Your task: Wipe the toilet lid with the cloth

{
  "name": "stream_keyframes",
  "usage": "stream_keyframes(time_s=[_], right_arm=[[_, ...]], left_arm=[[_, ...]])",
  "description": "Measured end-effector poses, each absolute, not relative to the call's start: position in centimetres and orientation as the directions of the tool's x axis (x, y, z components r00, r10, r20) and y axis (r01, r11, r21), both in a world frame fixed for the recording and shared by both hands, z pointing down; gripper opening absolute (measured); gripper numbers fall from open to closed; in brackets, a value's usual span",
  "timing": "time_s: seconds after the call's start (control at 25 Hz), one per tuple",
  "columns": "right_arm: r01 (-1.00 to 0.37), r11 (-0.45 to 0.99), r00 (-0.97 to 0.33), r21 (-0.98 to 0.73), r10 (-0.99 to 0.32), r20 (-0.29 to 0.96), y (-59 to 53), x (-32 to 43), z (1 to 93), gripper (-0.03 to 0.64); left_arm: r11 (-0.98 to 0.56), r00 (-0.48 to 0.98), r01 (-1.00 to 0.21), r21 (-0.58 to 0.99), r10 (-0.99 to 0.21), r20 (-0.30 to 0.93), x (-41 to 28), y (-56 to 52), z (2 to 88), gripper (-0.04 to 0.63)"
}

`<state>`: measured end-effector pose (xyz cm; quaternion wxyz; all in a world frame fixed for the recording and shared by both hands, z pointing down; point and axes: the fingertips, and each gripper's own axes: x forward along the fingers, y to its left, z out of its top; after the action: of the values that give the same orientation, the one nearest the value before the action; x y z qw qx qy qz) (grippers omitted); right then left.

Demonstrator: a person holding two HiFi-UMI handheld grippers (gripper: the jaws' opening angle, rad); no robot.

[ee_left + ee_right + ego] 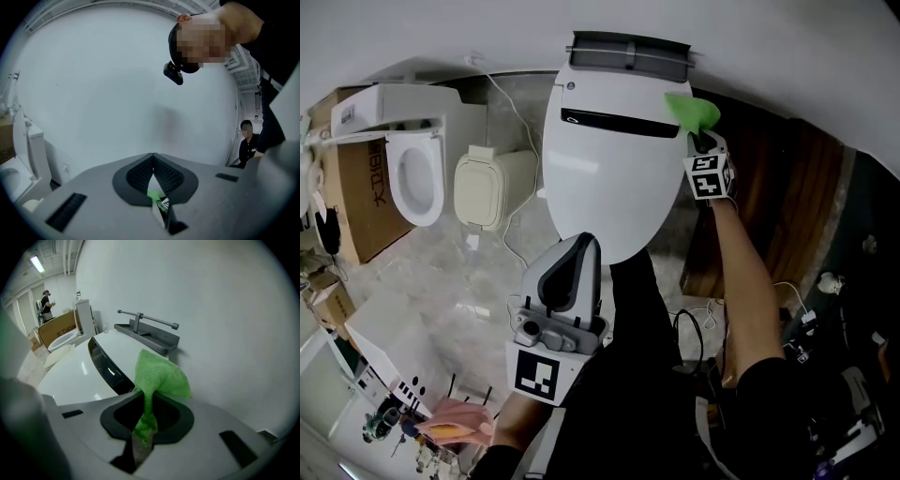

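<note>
**A:** Cloth, where?

**B:** The green cloth (691, 111) is at 1 o'clock of the toilet lid (600, 169), by the rear edge. The right gripper (705, 141) has its jaws clamped on a bunched corner, and the rest fans out past the tips.

**A:** Left one?

**B:** The left gripper (572, 272) is at 6 o'clock of the lid and aimed up at the wall. Its jaws are closed tip to tip with nothing between them.

**A:** Handling?

**B:** The cloth looks soft, light and floppy, so I'd guess it folds and drags rather than staying flat. The bunched-corner hold seems fine, but the loose part probably needs pressing down to wipe. The lid is hard, glossy and closed, and likely slick.

**A:** Anything unclear?

**B:** I can't tell if the cloth touches the lid or just hangs beside it. In the head view the lid's front at 6 o'clock is hidden behind the left gripper. The right gripper view shows only part of the lid, cut off by the gripper body. How much cloth sits inside the jaws is hard to make out.
</note>
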<state>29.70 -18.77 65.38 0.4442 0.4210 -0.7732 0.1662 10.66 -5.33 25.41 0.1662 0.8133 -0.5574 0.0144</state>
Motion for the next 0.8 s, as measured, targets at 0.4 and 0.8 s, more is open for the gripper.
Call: stream_keyframes(time_s=[0.4,0.8], right_arm=[[-0.7,0.69,-0.216,0.186,-0.452,0.866,-18.6,28.6,68.5,0.067],[-0.486,0.846,-0.215,0.221,-0.361,0.907,-13.3,26.7,69.8,0.064]], left_arm=[[-0.328,0.381,-0.909,0.255,-0.903,0.198,9.3,-5.0,26.3,0.003],[-0.357,0.414,-0.894,0.271,-0.89,0.192,9.2,-4.0,26.6,0.002]])
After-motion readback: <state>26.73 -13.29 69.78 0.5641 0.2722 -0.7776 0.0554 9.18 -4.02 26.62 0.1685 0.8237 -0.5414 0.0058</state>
